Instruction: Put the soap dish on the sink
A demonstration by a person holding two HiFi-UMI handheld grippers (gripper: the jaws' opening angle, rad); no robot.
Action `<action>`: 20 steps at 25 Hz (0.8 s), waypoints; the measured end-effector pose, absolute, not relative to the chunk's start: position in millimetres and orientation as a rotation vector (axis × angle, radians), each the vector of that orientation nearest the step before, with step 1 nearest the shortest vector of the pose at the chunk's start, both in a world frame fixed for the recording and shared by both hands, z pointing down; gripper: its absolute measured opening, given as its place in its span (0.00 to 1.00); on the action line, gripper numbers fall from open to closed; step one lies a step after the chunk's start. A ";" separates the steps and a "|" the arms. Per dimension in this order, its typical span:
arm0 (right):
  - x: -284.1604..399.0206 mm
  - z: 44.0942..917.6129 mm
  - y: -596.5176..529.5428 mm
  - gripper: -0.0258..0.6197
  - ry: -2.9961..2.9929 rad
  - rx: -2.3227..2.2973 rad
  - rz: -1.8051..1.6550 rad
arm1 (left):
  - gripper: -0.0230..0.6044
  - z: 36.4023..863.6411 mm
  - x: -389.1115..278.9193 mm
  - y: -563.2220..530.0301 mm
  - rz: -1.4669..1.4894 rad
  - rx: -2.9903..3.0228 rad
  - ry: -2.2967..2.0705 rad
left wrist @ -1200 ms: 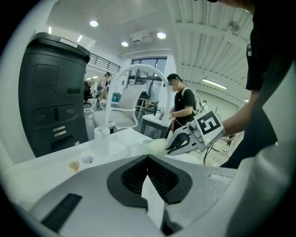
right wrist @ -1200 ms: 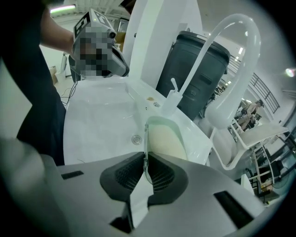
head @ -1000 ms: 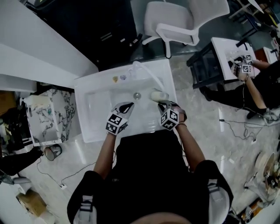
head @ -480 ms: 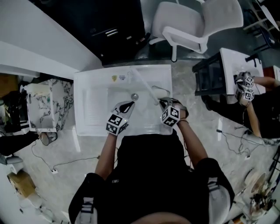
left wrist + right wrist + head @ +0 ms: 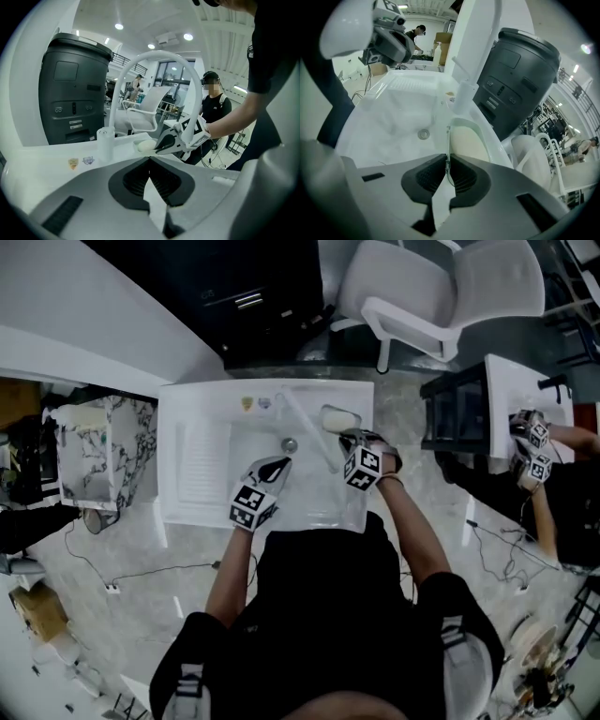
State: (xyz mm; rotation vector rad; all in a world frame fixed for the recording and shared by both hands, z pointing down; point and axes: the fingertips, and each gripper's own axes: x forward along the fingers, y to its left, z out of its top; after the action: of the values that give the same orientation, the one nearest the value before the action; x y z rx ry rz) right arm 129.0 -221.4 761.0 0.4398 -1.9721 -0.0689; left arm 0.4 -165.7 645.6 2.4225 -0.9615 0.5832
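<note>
The soap dish (image 5: 339, 418), pale green with a cream bar of soap in it, is at the white sink's (image 5: 192, 512) back right rim, beside the faucet (image 5: 305, 427). My right gripper (image 5: 350, 440) is shut on the dish's near rim; in the right gripper view the thin rim (image 5: 447, 145) is pinched between the jaws and the soap (image 5: 466, 140) lies just beyond. I cannot tell whether the dish rests on the rim. My left gripper (image 5: 278, 466) is shut and empty over the basin's left part. From the left gripper view I see the dish (image 5: 145, 146) held by the right gripper (image 5: 161, 146).
The drain (image 5: 290, 444) lies in the basin's middle. Two small stickers (image 5: 255, 403) sit on the back rim. A dark machine (image 5: 262, 296) stands behind the sink, a white chair (image 5: 441, 287) at back right. Another person (image 5: 553, 484) works at a table on the right.
My right gripper has carried the soap dish away from me, from over the basin's right side to the back right rim by the faucet. The left gripper has hardly moved.
</note>
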 end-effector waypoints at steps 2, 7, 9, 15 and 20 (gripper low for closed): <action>123.4 765.7 -232.0 0.07 -1.973 0.425 -0.079 | 0.04 649.4 0.4 -166.1 0.587 2.414 -0.961; 121.7 777.1 -249.2 0.07 -1.958 0.370 -0.120 | 0.04 653.6 3.5 -169.8 0.585 2.400 -0.967; 122.7 779.6 -255.2 0.07 -1.962 0.378 -0.115 | 0.04 654.4 4.2 -170.5 0.581 2.395 -0.970; 114.3 790.5 -266.6 0.07 -1.974 0.327 -0.134 | 0.04 659.3 3.5 -166.3 0.583 2.373 -0.979; 108.5 799.1 -276.7 0.07 -1.978 0.312 -0.139 | 0.04 662.9 2.9 -167.1 0.581 2.361 -0.994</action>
State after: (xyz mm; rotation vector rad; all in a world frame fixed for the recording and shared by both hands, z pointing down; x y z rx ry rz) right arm 108.5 -276.7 799.1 0.3117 -1.9780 -0.1385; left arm 2.9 -167.1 662.9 2.3614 -0.9937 0.5805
